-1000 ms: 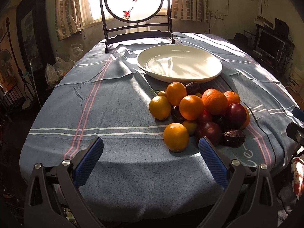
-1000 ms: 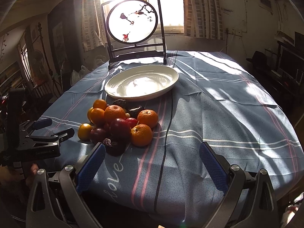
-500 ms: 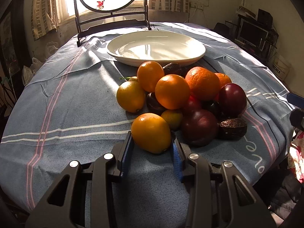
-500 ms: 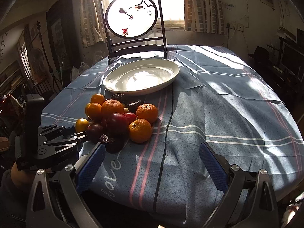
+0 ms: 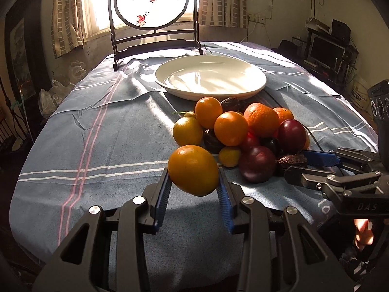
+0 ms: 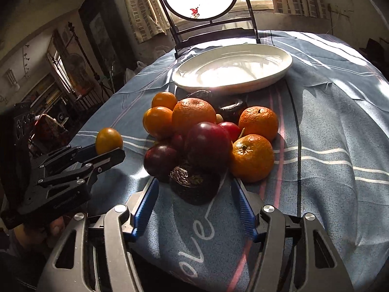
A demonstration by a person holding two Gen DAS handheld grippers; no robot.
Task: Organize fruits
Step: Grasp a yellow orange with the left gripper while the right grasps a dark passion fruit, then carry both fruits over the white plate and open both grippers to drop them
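Note:
My left gripper (image 5: 193, 172) is shut on a yellow-orange fruit (image 5: 193, 170) at the near left of the fruit pile (image 5: 243, 131). The right wrist view shows that fruit (image 6: 109, 140) held just clear of the pile. The pile holds oranges, dark red plums and wrinkled dark passion fruits. My right gripper (image 6: 193, 186) straddles the nearest passion fruit (image 6: 192, 185). Its jaws are closing and the blue pads stand a little off the fruit on both sides. A bare white oval plate (image 5: 170, 86) lies just behind the pile.
A blue striped cloth (image 5: 109, 146) covers the round table. A round painted screen on a dark stand (image 5: 152, 2) rises at the far edge by the window. Shelves with a monitor (image 5: 325, 51) stand to the right, off the table.
My left gripper went from wide open to shut on the yellow-orange fruit and holds it. My right gripper came forward and down to the pile, and its jaws narrowed around the passion fruit.

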